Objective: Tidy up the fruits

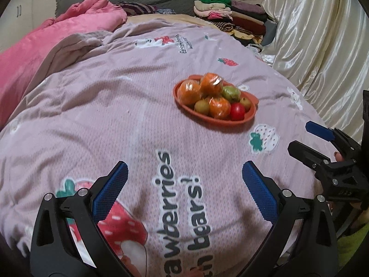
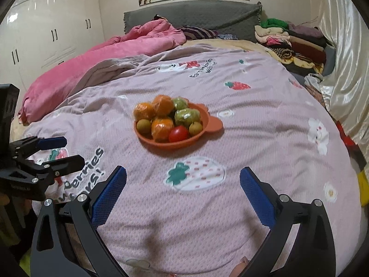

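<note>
An orange bowl [image 1: 250, 115] [image 2: 211, 121] sits on the pink quilt and holds several fruits: wrapped oranges [image 1: 211, 83] [image 2: 162, 105], wrapped green fruits [image 1: 230, 93] [image 2: 185, 115], small brownish fruits [image 1: 201, 106] [image 2: 143, 125] and a red tomato [image 1: 237, 112] [image 2: 178, 133]. My left gripper [image 1: 184, 177] is open and empty, hovering over the quilt short of the bowl; it also shows in the right wrist view [image 2: 61, 151]. My right gripper [image 2: 183, 180] is open and empty, near the bowl's front; it also shows in the left wrist view [image 1: 299, 136].
The quilt [image 1: 115, 115] [image 2: 253, 161] covers the bed. A pink blanket [image 1: 46, 46] [image 2: 103, 55] lies at the left. Folded clothes [image 1: 230, 16] [image 2: 293, 39] are stacked at the back right. A cream curtain [image 1: 322, 34] [image 2: 346, 69] runs along the right.
</note>
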The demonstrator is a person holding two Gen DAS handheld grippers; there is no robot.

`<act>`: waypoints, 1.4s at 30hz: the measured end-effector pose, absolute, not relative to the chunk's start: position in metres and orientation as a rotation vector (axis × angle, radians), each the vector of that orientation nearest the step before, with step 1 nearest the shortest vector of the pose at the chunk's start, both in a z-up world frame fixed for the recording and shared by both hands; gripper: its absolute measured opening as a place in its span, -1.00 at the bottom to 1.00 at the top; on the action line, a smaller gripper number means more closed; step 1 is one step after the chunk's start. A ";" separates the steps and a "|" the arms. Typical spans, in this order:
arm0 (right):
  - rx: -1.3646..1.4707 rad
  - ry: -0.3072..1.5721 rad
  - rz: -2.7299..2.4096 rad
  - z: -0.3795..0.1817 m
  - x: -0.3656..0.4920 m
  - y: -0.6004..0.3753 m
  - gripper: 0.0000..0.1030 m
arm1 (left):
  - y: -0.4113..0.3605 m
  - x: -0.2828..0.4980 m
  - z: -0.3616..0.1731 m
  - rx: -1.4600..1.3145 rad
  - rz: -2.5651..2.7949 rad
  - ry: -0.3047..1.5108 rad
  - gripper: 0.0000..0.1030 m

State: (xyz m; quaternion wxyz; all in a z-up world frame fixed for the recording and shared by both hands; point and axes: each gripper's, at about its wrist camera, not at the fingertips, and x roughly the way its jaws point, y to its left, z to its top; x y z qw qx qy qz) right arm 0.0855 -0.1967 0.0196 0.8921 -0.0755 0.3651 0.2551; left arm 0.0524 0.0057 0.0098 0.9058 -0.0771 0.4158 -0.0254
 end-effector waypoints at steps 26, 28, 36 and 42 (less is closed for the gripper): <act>-0.153 0.780 0.502 0.008 0.065 -0.203 0.91 | 0.005 0.042 0.006 -0.158 -0.028 0.843 0.81; -0.153 0.782 0.503 0.008 0.064 -0.204 0.91 | 0.004 0.042 0.006 -0.156 -0.029 0.842 0.81; -0.160 0.780 0.501 0.008 0.065 -0.203 0.91 | 0.003 0.042 0.004 -0.152 -0.031 0.845 0.81; -0.165 0.784 0.498 0.008 0.067 -0.203 0.91 | 0.003 0.042 0.004 -0.149 -0.027 0.844 0.81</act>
